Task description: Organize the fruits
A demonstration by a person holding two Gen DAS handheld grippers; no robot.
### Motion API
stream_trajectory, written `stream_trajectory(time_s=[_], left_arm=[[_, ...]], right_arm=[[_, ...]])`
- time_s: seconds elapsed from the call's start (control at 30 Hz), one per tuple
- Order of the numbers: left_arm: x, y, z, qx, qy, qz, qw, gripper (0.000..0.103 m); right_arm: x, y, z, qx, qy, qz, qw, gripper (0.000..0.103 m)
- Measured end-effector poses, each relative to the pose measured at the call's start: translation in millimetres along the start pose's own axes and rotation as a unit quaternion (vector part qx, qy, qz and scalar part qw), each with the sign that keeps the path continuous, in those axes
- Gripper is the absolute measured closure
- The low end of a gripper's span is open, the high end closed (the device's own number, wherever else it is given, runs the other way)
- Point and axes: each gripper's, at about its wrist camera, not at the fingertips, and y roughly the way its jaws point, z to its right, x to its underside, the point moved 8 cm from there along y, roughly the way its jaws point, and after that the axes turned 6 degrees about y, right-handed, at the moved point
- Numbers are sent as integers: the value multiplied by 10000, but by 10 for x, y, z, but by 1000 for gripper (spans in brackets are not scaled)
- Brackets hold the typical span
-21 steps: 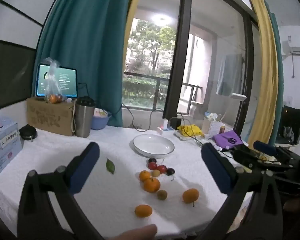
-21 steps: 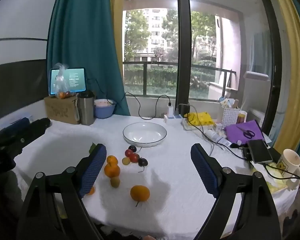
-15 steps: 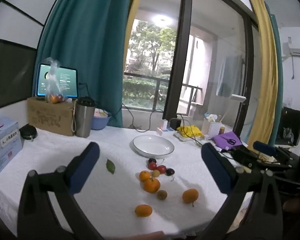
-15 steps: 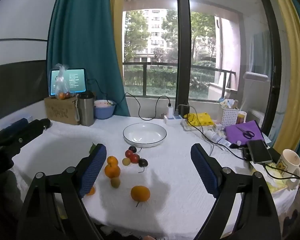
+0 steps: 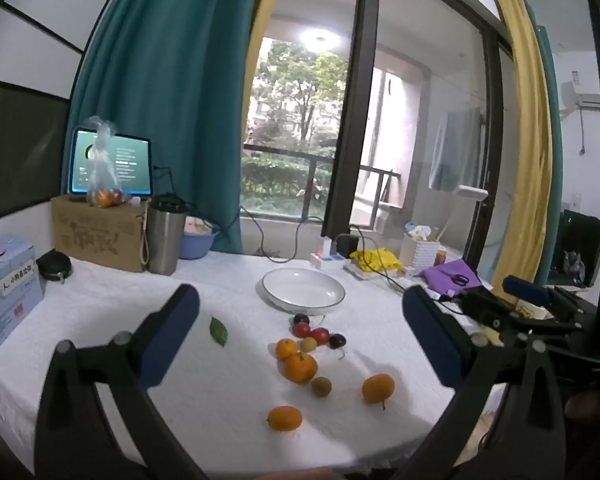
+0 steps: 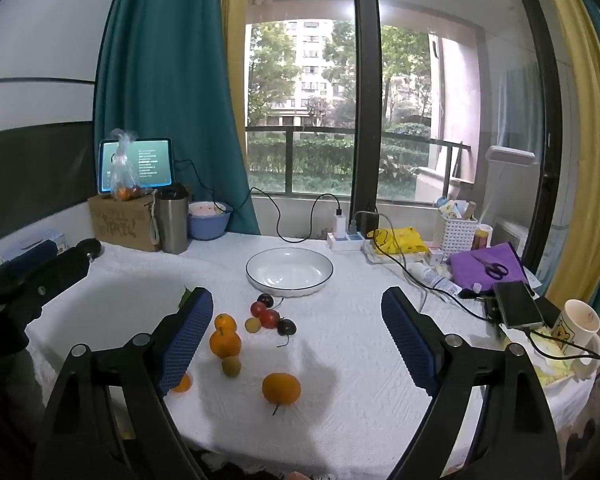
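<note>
While both tools hover above the near edge of the table [image 5: 100, 304], the left gripper [image 5: 300, 320] has its 2 blue-padded fingers spread wide with nothing between them, and the right gripper [image 6: 298, 328] is spread just as wide and equally unloaded. On the white cloth lies a loose cluster of fruit: 4 oranges, with the largest orange [image 5: 300, 367] touching a smaller orange [image 5: 286, 349] behind it, a third orange [image 5: 377, 388] apart to the right and a fourth orange [image 5: 285, 418] nearest the table edge. Between them sit 2 small yellow-green fruits [image 5: 321, 386], 2 red cherry tomatoes [image 5: 319, 335] side by side, and 2 dark plums [image 5: 337, 340], one of them just in front of the plate rim. Behind the cluster stands a white plate [image 6: 260, 268] with a dark rim, holding nothing. A green leaf [image 5: 218, 331] lies alone to the left of the fruit. At the back left, a steel tumbler [image 6: 173, 222] stands beside a cardboard box [image 6: 120, 226] carrying a tablet [image 6: 148, 164] and a bagged orange; a phone [image 6: 516, 310] and mug [image 6: 578, 326] sit at the right.
</note>
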Motion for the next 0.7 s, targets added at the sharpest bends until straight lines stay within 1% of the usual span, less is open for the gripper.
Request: stream_trajectory(time_s=[0.7], left_arm=[[-12, -16, 48, 39, 37, -6, 10000, 1]], right_arm=[[-10, -2, -19, 9, -10, 23, 10000, 14]])
